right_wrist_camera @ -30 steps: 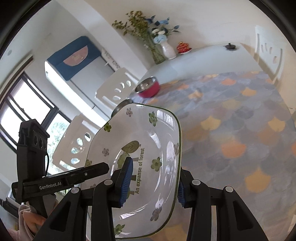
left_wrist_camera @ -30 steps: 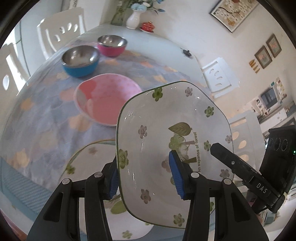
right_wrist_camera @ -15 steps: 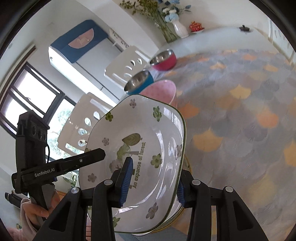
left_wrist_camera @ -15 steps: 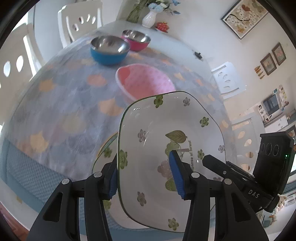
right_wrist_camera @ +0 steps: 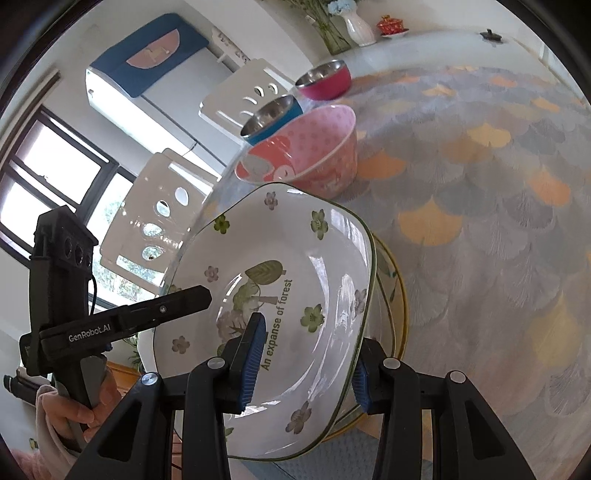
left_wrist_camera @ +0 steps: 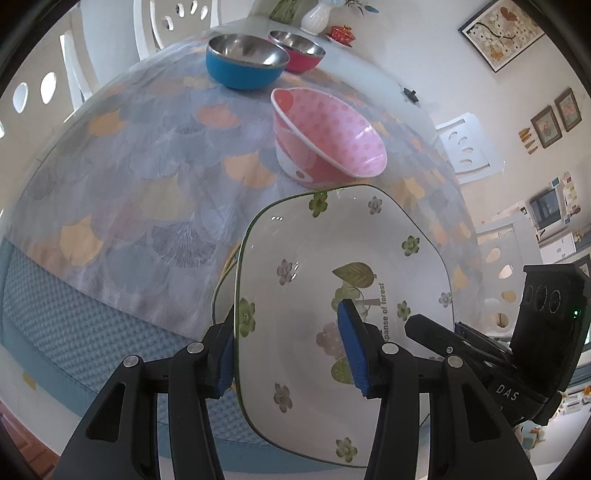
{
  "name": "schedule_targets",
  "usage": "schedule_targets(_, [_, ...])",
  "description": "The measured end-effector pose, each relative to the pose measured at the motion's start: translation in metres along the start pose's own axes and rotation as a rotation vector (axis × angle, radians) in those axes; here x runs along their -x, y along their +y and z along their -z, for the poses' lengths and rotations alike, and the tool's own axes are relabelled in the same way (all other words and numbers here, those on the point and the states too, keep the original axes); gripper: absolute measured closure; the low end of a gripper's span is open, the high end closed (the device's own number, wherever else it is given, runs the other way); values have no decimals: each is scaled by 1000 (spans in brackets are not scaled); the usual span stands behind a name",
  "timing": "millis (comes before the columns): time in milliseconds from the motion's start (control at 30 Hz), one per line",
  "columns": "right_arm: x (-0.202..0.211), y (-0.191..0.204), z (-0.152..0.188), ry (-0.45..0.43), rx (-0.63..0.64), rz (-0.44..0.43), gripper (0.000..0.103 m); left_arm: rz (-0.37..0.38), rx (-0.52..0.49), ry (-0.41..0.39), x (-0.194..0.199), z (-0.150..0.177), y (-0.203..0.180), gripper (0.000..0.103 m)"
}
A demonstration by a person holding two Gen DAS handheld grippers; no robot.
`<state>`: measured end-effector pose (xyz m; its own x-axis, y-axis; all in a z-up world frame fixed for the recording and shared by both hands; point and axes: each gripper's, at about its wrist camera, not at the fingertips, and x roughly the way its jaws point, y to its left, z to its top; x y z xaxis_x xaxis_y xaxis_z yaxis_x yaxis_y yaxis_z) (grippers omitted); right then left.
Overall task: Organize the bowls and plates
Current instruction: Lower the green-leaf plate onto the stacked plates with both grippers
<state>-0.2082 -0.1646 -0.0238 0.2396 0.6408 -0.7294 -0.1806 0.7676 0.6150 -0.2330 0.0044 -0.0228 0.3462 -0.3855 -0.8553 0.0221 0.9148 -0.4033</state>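
A white square-ish plate with green and purple flowers (left_wrist_camera: 332,258) (right_wrist_camera: 295,258) is gripped from opposite rims by both grippers. My left gripper (left_wrist_camera: 288,347) is shut on its left rim; my right gripper (right_wrist_camera: 306,358) is shut on its right rim. The plate hangs low over another plate with a yellow-green rim (right_wrist_camera: 397,295) at the table's near edge. A pink dotted bowl (left_wrist_camera: 328,140) (right_wrist_camera: 306,151) stands just beyond. A blue steel bowl (left_wrist_camera: 245,61) and a red steel bowl (left_wrist_camera: 299,50) stand farther back.
The round table has a blue-and-orange scalloped cloth (left_wrist_camera: 147,177) (right_wrist_camera: 480,184). White chairs (left_wrist_camera: 465,144) (right_wrist_camera: 251,96) stand around it. A white vase (left_wrist_camera: 314,16) and a small red dish (left_wrist_camera: 341,33) stand at the far edge.
Both grippers have lowered the flowered plate toward the near edge of the table, onto the plate below. The pink bowl now appears closer and more side-on.
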Motion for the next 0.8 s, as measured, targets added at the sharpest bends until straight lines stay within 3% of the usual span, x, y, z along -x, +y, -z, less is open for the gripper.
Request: schedule_targets(800, [-12,3,0,40,-74,63,60,32,4,97,-14,-2,10,57])
